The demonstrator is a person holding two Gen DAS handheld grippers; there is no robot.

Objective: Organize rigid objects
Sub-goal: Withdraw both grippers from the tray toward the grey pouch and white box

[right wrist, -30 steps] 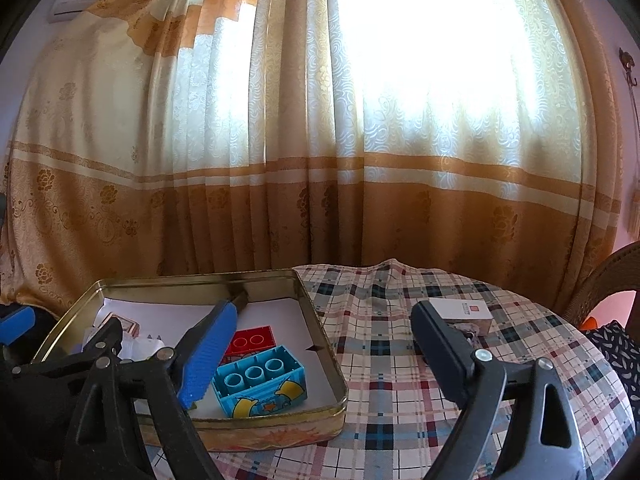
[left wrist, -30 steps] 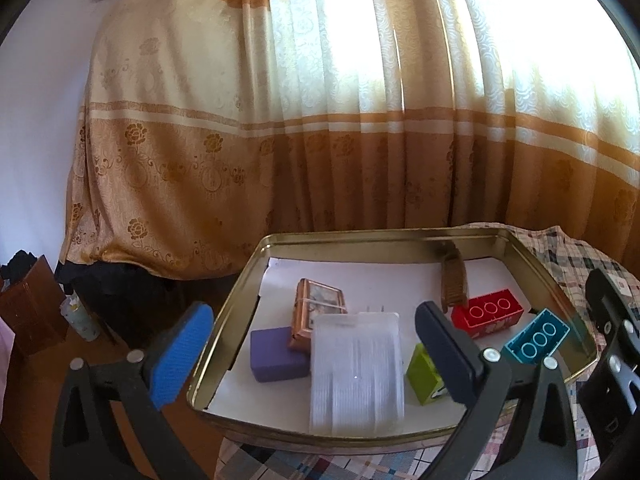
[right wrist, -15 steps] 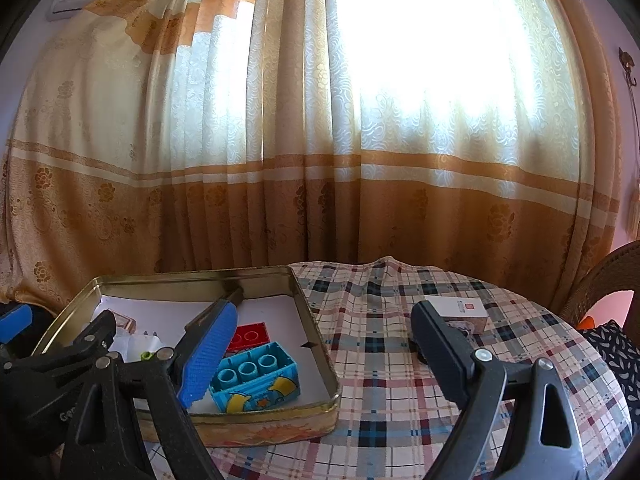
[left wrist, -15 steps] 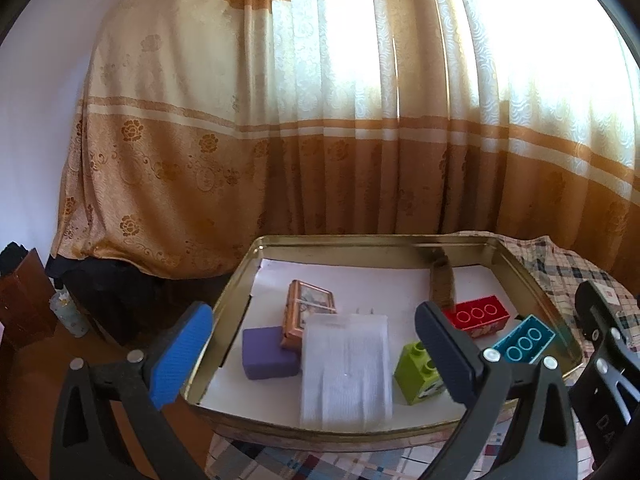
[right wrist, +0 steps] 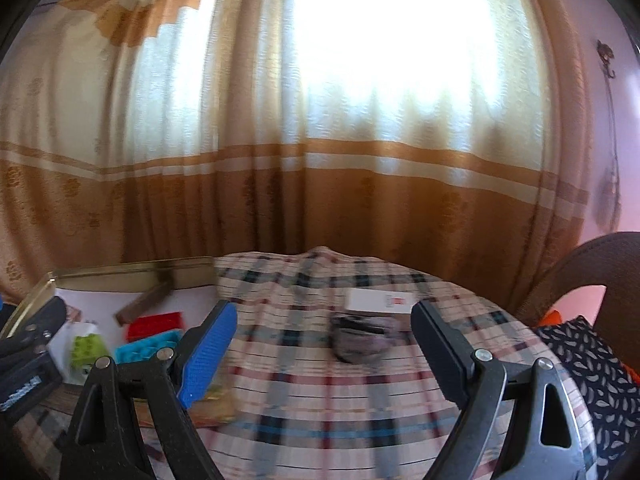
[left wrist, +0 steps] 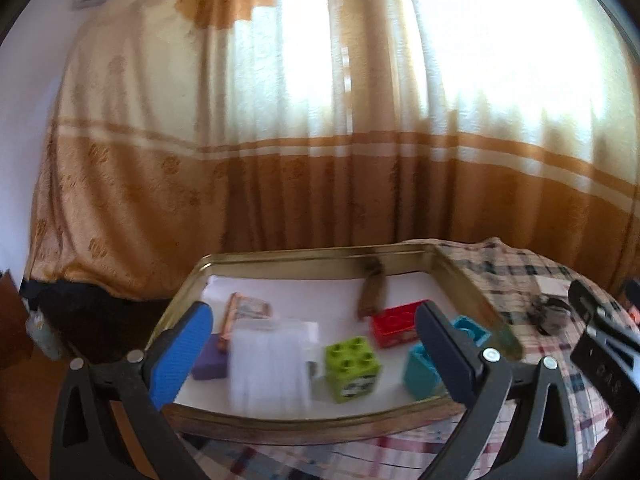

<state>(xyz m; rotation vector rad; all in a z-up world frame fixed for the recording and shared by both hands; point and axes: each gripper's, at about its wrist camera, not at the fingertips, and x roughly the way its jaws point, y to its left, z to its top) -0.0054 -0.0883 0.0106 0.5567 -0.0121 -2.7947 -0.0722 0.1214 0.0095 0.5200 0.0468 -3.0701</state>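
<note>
Both grippers stand apart and empty. The right gripper [right wrist: 324, 354] faces a white box [right wrist: 378, 301] and a dark blurred object [right wrist: 360, 338] on the counter [right wrist: 320, 420], beside the tray [left wrist: 320, 258]. It should centre on one before closing, while the left gripper [left wrist: 308, 354] stays clear.

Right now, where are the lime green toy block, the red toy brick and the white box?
lime green toy block [left wrist: 352, 364]: left wrist view, studded top.
red toy brick [left wrist: 394, 322]: left wrist view, front face.
white box [right wrist: 378, 301]: right wrist view, top face.

You have three toy bricks, red [left wrist: 396, 322], green [left wrist: 352, 368] and blue [left wrist: 424, 368], in one tray [left wrist: 280, 426], plus one white box [right wrist: 378, 301].
</note>
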